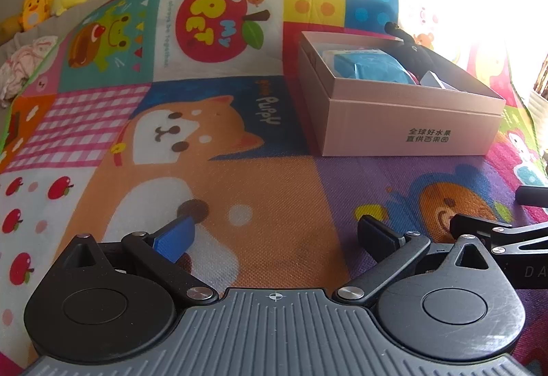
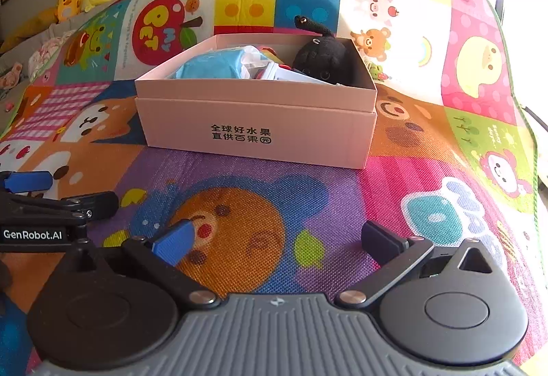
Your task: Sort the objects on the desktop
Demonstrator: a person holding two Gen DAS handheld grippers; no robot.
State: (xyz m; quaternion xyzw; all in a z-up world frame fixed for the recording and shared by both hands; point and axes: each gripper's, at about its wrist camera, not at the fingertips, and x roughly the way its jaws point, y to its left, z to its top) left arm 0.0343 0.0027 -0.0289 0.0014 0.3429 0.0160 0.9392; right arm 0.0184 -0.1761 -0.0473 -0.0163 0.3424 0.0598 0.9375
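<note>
The pink box (image 2: 255,122) sits toward the far side of the cartoon-printed mat (image 2: 239,204), already holding a blue packet (image 2: 209,65), a black plush cat (image 2: 325,59) and some smaller things too jumbled to name. Nothing loose shows on the mat near the box. The right hand-held gripper (image 2: 277,240) hovers low over the mat on the near side of the box, jaws wide apart and empty. The left hand-held gripper (image 1: 274,235) is just beside it, also spread and empty. Judging by this, the sorting looks nearly finished; the next move calls for finding any remaining item outside these views.
</note>
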